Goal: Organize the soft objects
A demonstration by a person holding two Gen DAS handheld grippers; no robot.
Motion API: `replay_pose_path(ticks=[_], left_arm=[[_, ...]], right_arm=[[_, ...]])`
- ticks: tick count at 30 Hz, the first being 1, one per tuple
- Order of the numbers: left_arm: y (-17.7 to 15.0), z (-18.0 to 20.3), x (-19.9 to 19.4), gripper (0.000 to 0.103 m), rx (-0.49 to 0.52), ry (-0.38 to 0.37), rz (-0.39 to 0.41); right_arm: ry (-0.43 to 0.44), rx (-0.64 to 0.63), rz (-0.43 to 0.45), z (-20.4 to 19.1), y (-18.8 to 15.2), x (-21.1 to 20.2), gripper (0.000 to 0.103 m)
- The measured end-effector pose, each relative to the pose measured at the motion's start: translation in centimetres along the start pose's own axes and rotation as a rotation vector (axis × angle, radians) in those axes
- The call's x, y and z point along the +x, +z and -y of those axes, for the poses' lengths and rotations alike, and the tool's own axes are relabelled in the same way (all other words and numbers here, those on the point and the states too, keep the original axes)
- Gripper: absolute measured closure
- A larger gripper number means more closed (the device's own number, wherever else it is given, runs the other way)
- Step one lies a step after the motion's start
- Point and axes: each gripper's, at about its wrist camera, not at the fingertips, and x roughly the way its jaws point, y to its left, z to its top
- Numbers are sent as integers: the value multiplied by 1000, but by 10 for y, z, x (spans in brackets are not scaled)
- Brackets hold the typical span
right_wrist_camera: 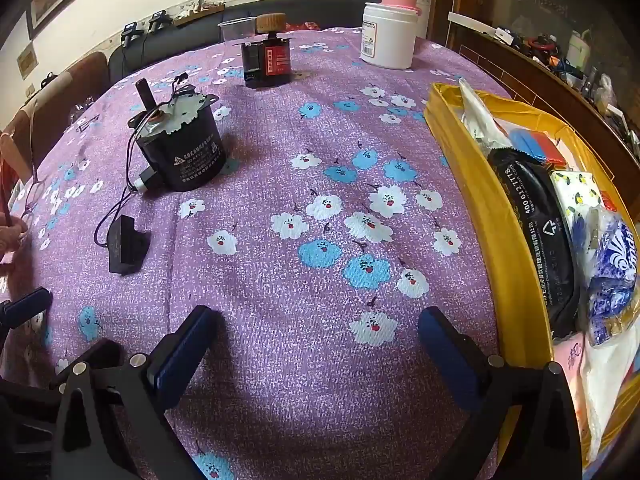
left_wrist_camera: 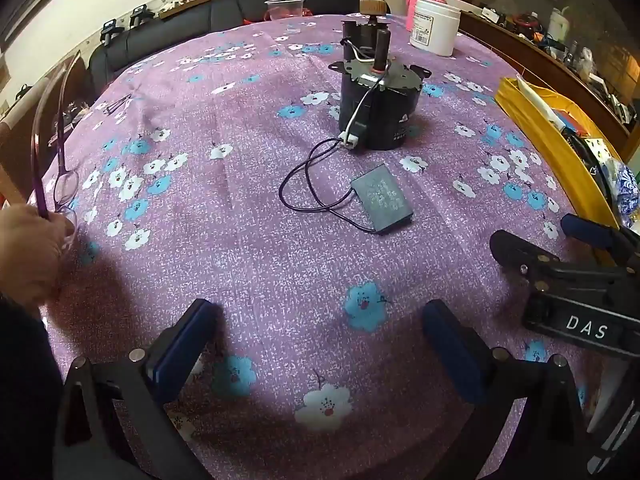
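Both my tools, left and right, hang spread and empty over the counter. The soft packs sit crammed in the bin; a careless pull could spill neighbours.

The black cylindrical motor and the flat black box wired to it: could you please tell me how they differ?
The motor stands upright and tall, a round can with a metal top plate and a shaft sticking up; the flat box lies low on the tablecloth, thin and rectangular. The motor bears a warning label on its side; the box shows faint print on its face. Both are black and share one thin cable.
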Motion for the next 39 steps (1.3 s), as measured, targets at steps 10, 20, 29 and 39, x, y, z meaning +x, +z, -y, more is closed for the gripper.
replay_pose_path(ticks=[10, 20, 29, 39], left_arm=[[1, 0, 0, 0, 0, 0, -1], [0, 0, 0, 0, 0, 0, -1], [0, 0, 0, 0, 0, 0, 0], [0, 0, 1, 0, 0, 0, -1]], right_arm=[[0, 0, -1, 0, 0, 0, 1], [0, 0, -1, 0, 0, 0, 1], [0, -1, -1, -3, -2, -1, 1], [-1, 0, -1, -1, -3, -3, 1]])
